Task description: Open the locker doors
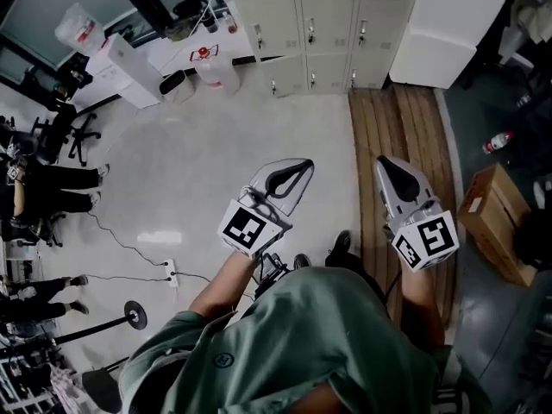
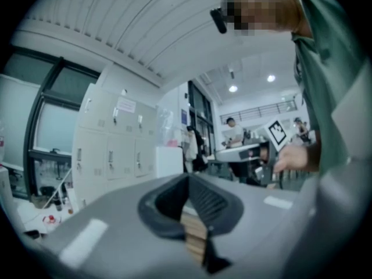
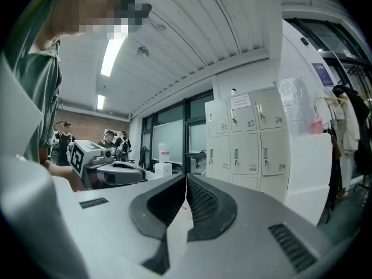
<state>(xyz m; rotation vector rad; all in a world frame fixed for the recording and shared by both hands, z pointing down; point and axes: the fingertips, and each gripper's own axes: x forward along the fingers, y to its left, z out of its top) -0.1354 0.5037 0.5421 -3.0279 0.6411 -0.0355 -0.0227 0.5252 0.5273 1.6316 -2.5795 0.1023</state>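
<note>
While lockers (image 1: pixel 278 74) stand upright, closed doors (image 1: pixel 326 20) face person (image 1: pixel 293 343).

1. Lockers (image 1: pixel 321 26), far: pale painted sheet metal by the look, smooth, dull satin finish.
2. Floor (image 1: pixel 172 171), left: pale, smooth, glossy, with a bright patch of light mirrored in it.
3. Planked strip (image 1: pixel 398 145), right: wood boards, matt, seams showing between planks.
4. Box (image 1: pixel 493 222), far right: brown cardboard, matt.
5. Left gripper (image 1: pixel 304 164) and right gripper (image 1: pixel 382 160): grey moulded plastic shells, matt and smooth. Pads (image 3: pixel 204 201): black, ribbed, rubbery look.
6. Shirt (image 1: pixel 319 343), near: green cloth, softly creased.
</note>
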